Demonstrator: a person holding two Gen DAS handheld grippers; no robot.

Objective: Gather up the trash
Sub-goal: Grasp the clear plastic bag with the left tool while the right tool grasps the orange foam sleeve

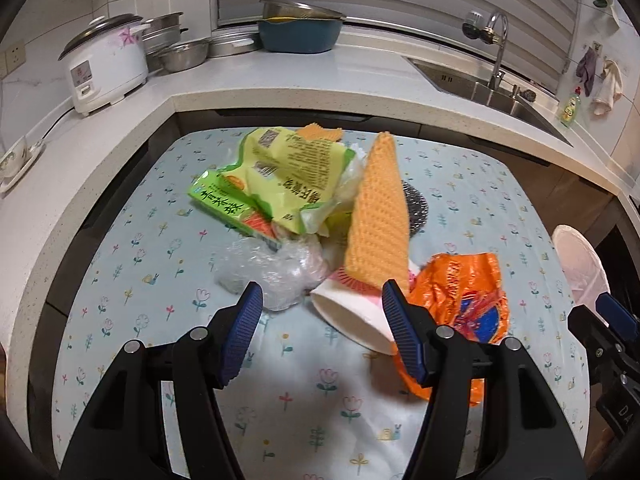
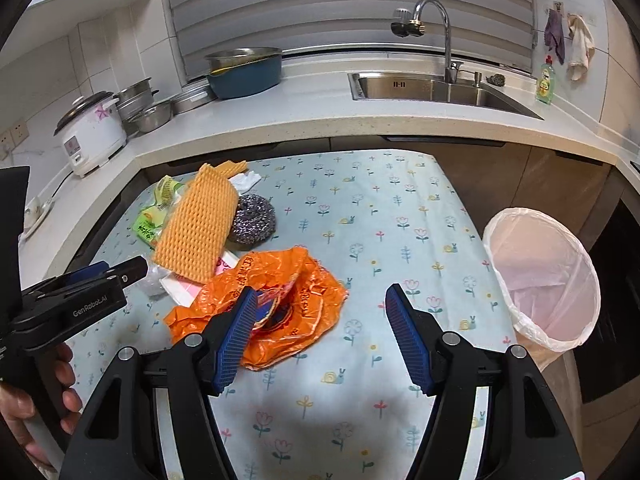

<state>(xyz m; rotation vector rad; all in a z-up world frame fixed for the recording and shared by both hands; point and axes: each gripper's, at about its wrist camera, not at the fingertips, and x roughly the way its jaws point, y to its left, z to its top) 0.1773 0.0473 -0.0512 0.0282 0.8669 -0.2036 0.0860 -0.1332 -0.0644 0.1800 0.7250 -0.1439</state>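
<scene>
A pile of trash lies on the flowered tablecloth (image 1: 304, 400): a green snack bag (image 1: 280, 176), an orange foam net (image 1: 378, 216), clear crumpled plastic (image 1: 272, 276), a white paper cup (image 1: 352, 316) on its side and an orange plastic bag (image 1: 464, 304). My left gripper (image 1: 322, 300) is open just in front of the cup and clear plastic. My right gripper (image 2: 322, 304) is open, its left finger over the orange bag (image 2: 280, 300). The foam net (image 2: 196, 228) leans on a steel scourer (image 2: 254, 220). A lined trash bin (image 2: 544, 276) stands right of the table.
A white counter (image 2: 280, 120) wraps around behind the table, with a rice cooker (image 1: 104, 68), metal pots (image 1: 176, 48), a blue basin (image 1: 300, 32) and a sink (image 2: 436, 88) with a tap. A dish soap bottle (image 2: 545, 82) stands by the sink.
</scene>
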